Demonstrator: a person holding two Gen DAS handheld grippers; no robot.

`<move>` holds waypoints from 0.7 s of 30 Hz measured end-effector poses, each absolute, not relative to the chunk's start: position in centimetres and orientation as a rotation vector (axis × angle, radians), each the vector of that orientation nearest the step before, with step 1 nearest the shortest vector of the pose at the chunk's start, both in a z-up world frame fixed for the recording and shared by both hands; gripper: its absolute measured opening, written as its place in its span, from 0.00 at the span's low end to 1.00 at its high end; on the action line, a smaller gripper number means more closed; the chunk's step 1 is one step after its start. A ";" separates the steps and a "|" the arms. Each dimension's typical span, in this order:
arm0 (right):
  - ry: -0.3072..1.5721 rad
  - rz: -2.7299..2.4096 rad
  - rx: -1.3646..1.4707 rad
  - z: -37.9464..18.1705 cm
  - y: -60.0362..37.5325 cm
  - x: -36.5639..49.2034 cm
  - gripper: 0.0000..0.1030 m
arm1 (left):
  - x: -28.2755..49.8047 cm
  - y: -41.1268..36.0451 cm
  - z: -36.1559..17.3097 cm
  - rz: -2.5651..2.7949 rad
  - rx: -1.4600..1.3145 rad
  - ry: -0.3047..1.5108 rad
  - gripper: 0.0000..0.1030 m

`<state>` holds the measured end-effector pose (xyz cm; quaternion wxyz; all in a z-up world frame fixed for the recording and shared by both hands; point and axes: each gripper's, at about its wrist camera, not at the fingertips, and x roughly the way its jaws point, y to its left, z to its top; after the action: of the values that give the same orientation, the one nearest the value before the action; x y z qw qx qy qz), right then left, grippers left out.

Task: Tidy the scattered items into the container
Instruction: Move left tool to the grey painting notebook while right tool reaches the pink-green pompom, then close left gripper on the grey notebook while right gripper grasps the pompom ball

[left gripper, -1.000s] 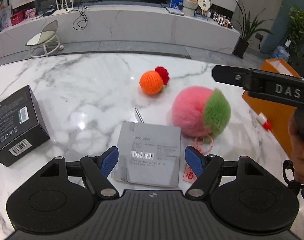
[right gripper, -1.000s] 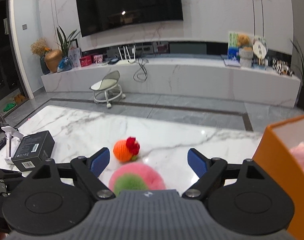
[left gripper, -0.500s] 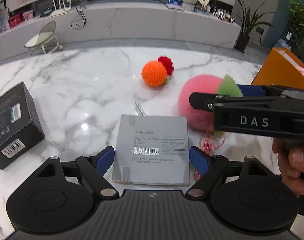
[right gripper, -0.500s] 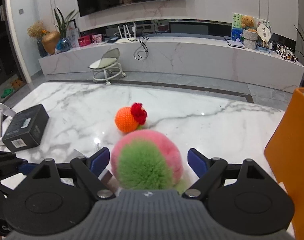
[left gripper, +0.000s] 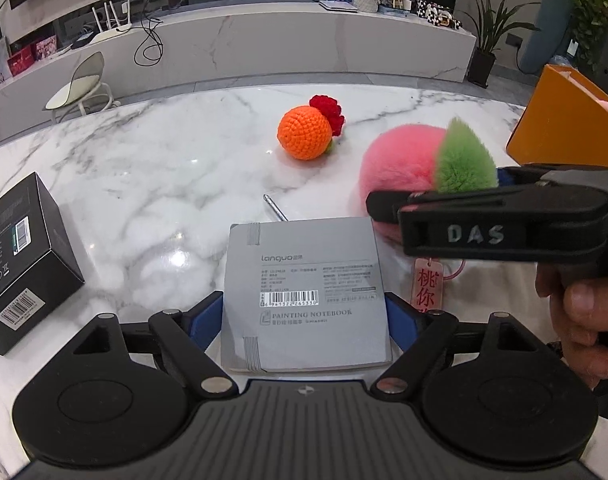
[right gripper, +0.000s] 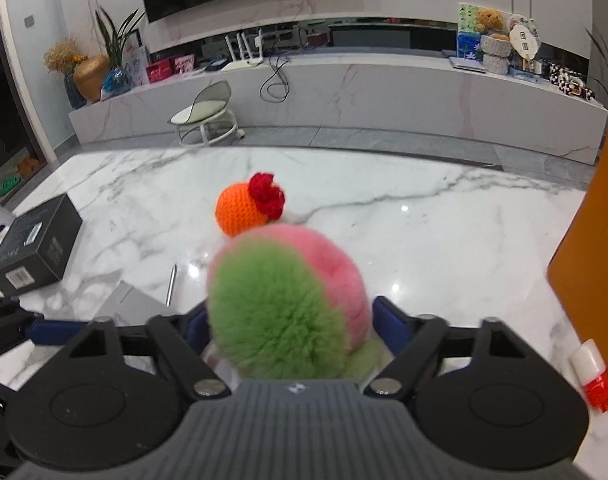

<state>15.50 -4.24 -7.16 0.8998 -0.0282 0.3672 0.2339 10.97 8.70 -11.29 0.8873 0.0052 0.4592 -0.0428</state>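
A grey painting notebook [left gripper: 306,292] lies flat on the marble table between the open fingers of my left gripper [left gripper: 304,320]; the pads stand just beside its edges. A fluffy pink and green peach plush [right gripper: 283,304] sits between the open fingers of my right gripper [right gripper: 285,324], which do not press it. The plush also shows in the left wrist view [left gripper: 416,168], with my right gripper [left gripper: 444,200] over it from the right. An orange crochet ball [left gripper: 306,132] with a red flower lies behind. The orange container [left gripper: 564,136] stands at the right.
A black box [left gripper: 19,260] stands at the left of the table. A thin metal pen [left gripper: 275,212] lies just beyond the notebook. A small white and red tube [right gripper: 592,372] lies by the container's wall [right gripper: 588,264].
My right gripper moved forward and down, so the peach plush now sits between its fingers. My left gripper moved forward around the notebook.
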 end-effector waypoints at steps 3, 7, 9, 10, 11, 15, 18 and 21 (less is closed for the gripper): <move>0.769 0.499 -0.074 -7.3 -4.0 15.5 0.55 | 11.1 8.7 -11.3 -0.086 0.020 0.967 0.94; 0.777 0.511 -0.072 -7.1 -3.9 15.5 0.51 | 11.2 9.0 -11.3 -0.084 0.002 0.975 0.94; 0.777 0.513 -0.069 -7.0 -4.0 15.6 0.51 | 11.2 9.1 -11.3 -0.081 -0.006 0.978 0.93; 0.777 0.513 -0.067 -6.9 -4.0 15.6 0.50 | 11.2 9.2 -11.3 -0.079 -0.004 0.980 0.93; 0.777 0.513 -0.066 -6.8 -4.0 15.5 0.50 | 11.2 9.2 -11.3 -0.077 -0.001 0.982 0.93; 0.773 0.516 -0.064 -6.5 -4.0 15.4 0.50 | 11.2 9.4 -11.2 -0.070 -0.016 0.989 0.93; 0.771 0.516 -0.063 -6.3 -4.0 15.4 0.50 | 11.3 9.7 -11.0 -0.066 -0.030 1.003 0.93; 0.769 0.515 -0.061 -6.1 -4.0 15.4 0.50 | 11.4 10.2 -10.4 -0.063 -0.023 1.000 0.93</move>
<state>15.37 -4.02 -6.14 0.8943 -0.0295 0.3710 0.2486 11.38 10.16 -10.44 0.8771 -0.0110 0.4792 -0.0300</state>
